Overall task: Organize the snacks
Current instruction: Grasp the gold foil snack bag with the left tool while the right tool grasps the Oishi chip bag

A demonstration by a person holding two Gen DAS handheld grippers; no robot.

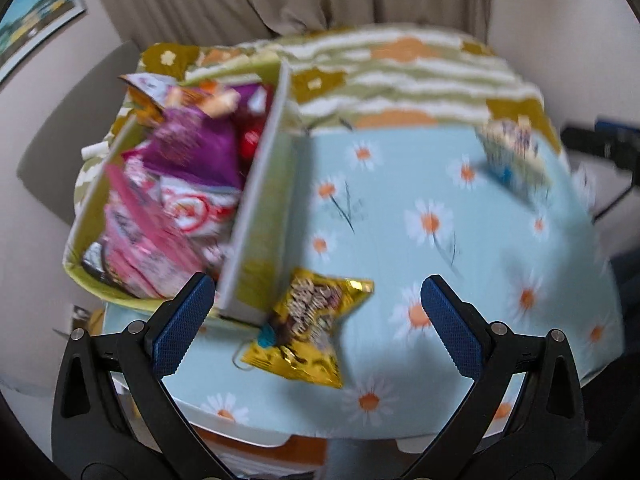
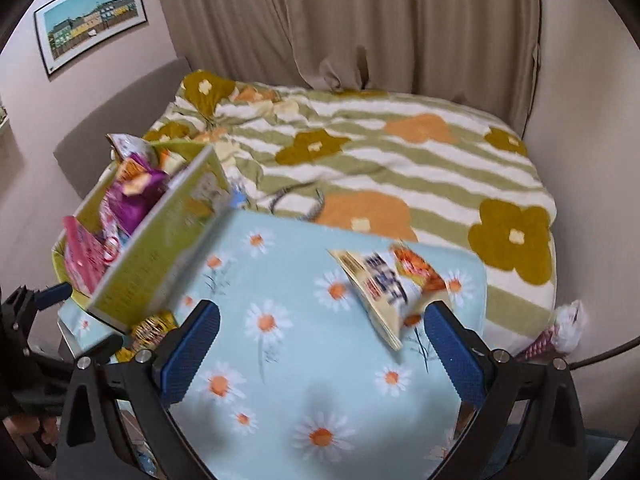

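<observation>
The box (image 1: 256, 216), left of frame, was already crowded with snacks. Gold packet (image 1: 308, 328) lay lower centre, against its wall. Left gripper (image 1: 316, 324) gaped wide, empty, straddling it; right gripper (image 2: 320, 352) likewise wide, empty. Advised: descend squarely, pinch mid-packet.

We see beige curtains (image 2: 360, 20) hanging across the back, pale walls (image 2: 580, 80) on either side, and a framed picture (image 2: 90, 20) of a townscape on the left wall. Below the curtains lies a bed (image 2: 400, 152) in a green-and-white striped, flowered cover, with a grey headboard (image 2: 120, 120) at its left.
</observation>
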